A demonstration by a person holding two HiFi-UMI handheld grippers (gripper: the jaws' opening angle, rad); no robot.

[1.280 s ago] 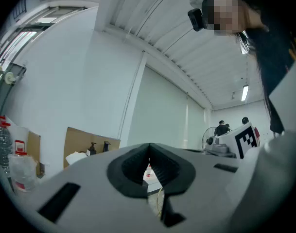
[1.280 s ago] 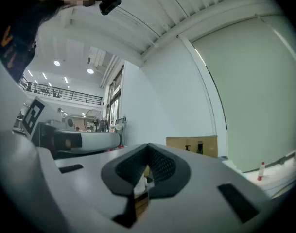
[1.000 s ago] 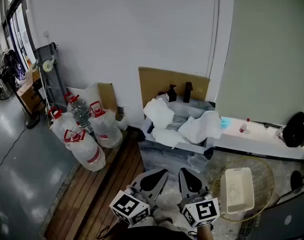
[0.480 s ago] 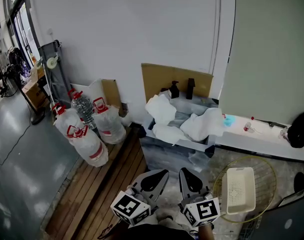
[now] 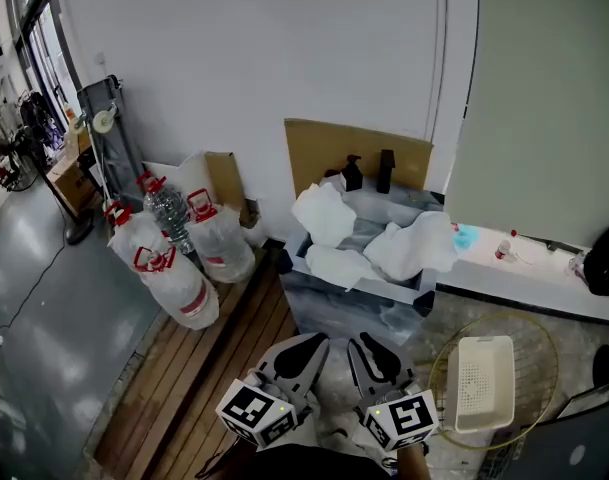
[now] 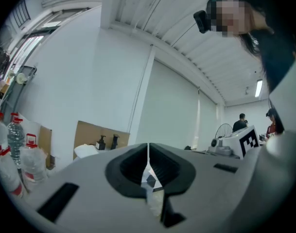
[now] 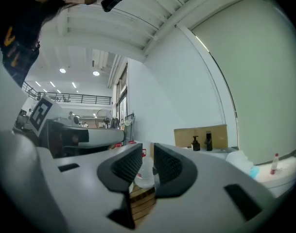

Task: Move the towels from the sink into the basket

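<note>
Several white towels lie heaped in the grey sink [image 5: 302, 265]: one [image 5: 322, 213] at the back left, one [image 5: 414, 246] draped over the right side, one [image 5: 340, 265] at the front. The white plastic basket [image 5: 481, 383] stands on the floor to the right, below the sink. Both grippers are held low at the bottom of the head view, well short of the sink. My left gripper [image 5: 306, 348] [image 6: 148, 148] is shut with nothing in it. The jaws of my right gripper [image 5: 369, 351] [image 7: 148, 152] are opening, with a narrow gap and nothing between them.
Large water jugs [image 5: 174, 273] with red caps stand on the left by a wooden floor strip [image 5: 219, 363]. Cardboard [image 5: 359, 153] and two dark bottles [image 5: 353, 173] are behind the sink. A white ledge [image 5: 524, 273] runs right. A round wire frame [image 5: 439, 363] surrounds the basket.
The right gripper's jaws have parted slightly; before they were shut. The view has shifted a little toward the sink. The towels and basket have not moved.
</note>
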